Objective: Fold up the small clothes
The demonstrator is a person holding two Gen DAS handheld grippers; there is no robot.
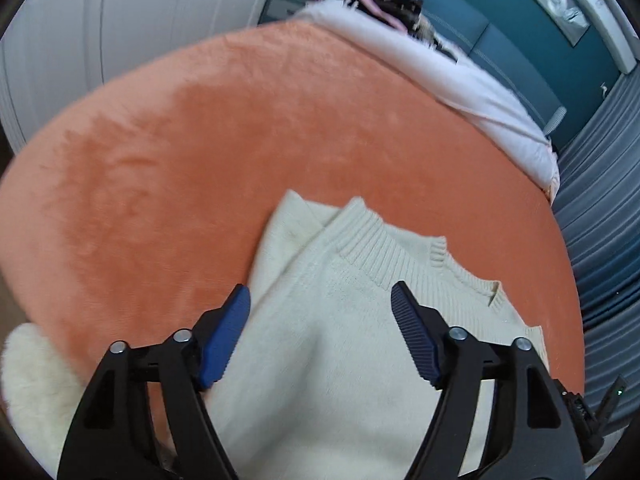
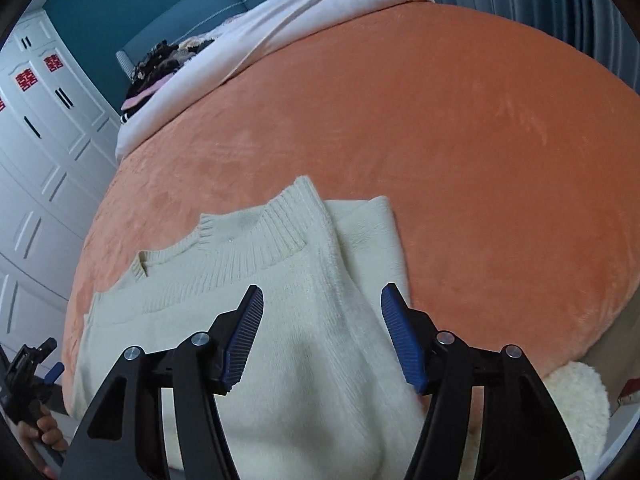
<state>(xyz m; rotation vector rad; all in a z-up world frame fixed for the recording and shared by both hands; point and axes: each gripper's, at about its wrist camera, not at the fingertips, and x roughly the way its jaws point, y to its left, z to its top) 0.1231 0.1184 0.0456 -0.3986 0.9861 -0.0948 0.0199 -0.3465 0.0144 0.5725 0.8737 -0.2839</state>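
A cream knit sweater (image 1: 340, 320) lies partly folded on the orange blanket (image 1: 240, 140) of a bed, ribbed hem band on top, near the front edge. My left gripper (image 1: 320, 300) is open and empty, hovering over the sweater's left part. In the right wrist view the same sweater (image 2: 288, 320) lies under my right gripper (image 2: 322, 296), which is open and empty above its right part. The orange blanket (image 2: 460, 160) stretches beyond it. The other gripper shows at the far left of the right wrist view (image 2: 28, 368), held by a hand.
A white duvet (image 1: 460, 84) is bunched at the head of the bed, with dark clothes (image 1: 384, 0) beside it. A cream fluffy item (image 2: 580, 404) sits at the bed's front corner. White wardrobe doors (image 2: 44, 152) and grey curtains (image 1: 600, 220) flank the bed.
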